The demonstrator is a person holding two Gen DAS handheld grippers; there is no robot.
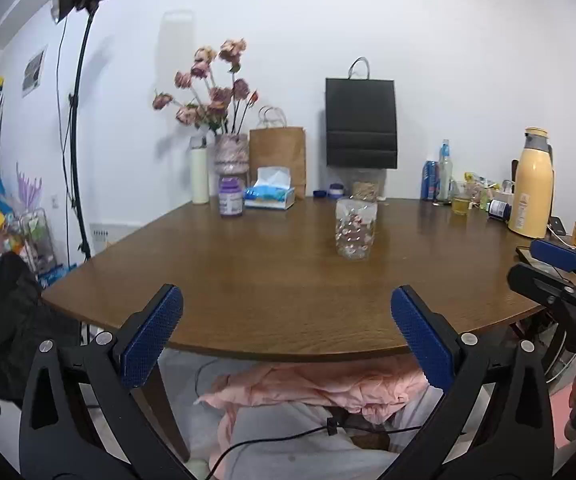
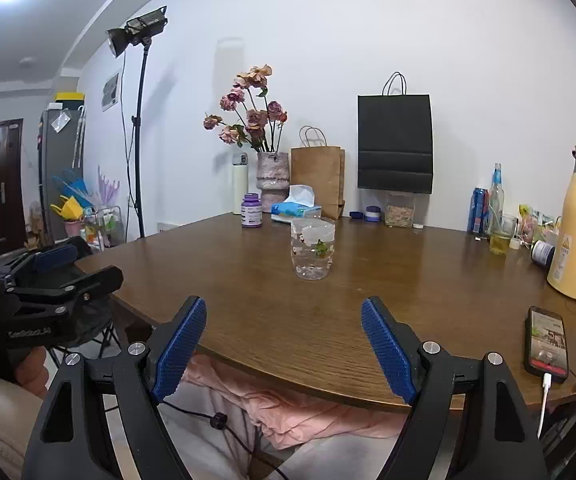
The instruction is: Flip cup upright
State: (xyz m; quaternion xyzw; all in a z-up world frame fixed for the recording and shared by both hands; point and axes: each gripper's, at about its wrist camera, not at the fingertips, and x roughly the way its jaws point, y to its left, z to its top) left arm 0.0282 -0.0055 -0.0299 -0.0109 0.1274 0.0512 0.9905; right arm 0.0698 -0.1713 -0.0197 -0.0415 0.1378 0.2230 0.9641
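1. Glass cup (image 1: 356,229) stands alone mid-worktop (image 1: 271,280), well apart from both tongs; whether its mouth faces up or down I cannot tell.
2. Left tongs (image 1: 287,334) and right tongs (image 2: 283,346) are spread apart, holding nothing, near the worktop's front edge.
3. Risk, as I judge it: smooth clear glass could slip from the pads mid-turn and roll or crack on the wood.
4. The cup looks empty. A small glass (image 2: 501,237) by the far bottles holds yellow liquid; a clear jar (image 2: 399,210) holds something tan.
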